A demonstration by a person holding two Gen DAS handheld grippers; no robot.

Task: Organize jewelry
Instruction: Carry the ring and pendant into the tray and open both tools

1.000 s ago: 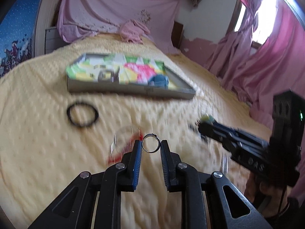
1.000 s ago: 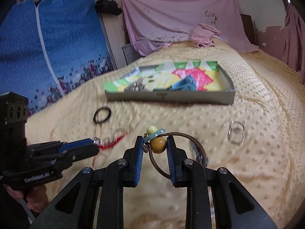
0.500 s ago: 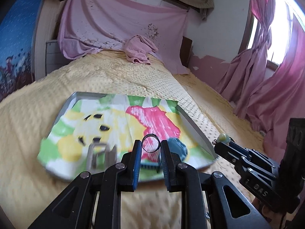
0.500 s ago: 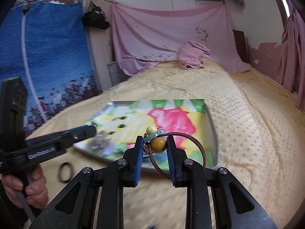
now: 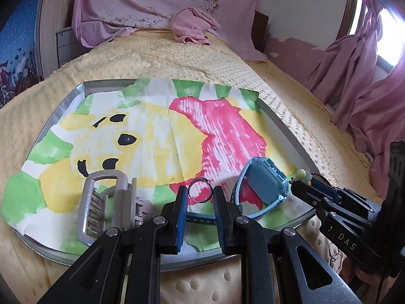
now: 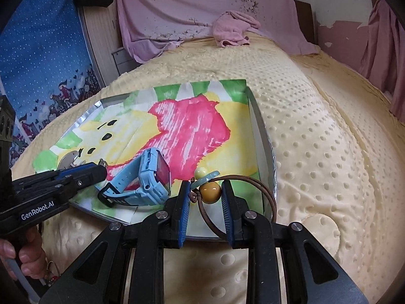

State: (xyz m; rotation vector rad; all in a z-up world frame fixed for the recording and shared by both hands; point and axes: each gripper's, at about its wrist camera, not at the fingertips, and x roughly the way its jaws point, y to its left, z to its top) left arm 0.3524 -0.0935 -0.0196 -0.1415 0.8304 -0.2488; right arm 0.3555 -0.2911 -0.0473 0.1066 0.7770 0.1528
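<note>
Two items [image 5: 263, 187] in tray [image 5: 283, 129]

Soft daylight fills both views, brightest at the blown-out window behind the pink curtains [image 5: 389, 17] at the upper right. Shadows under the shallow metal tray [image 5: 286, 129] are faint. Both frames are sharp, with fisheye bending and dark vignetted corners.

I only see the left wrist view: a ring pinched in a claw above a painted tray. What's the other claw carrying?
Observer: The right claw is shut on a yellow bead strung on a brown cord bracelet.
Operator: And the blue watch's face?
Observer: The blue watch stands on edge in the tray; its screen is dark pink.
Operator: Who holds my claw?
Observer: A hand grips the handle of the left claw.
</note>
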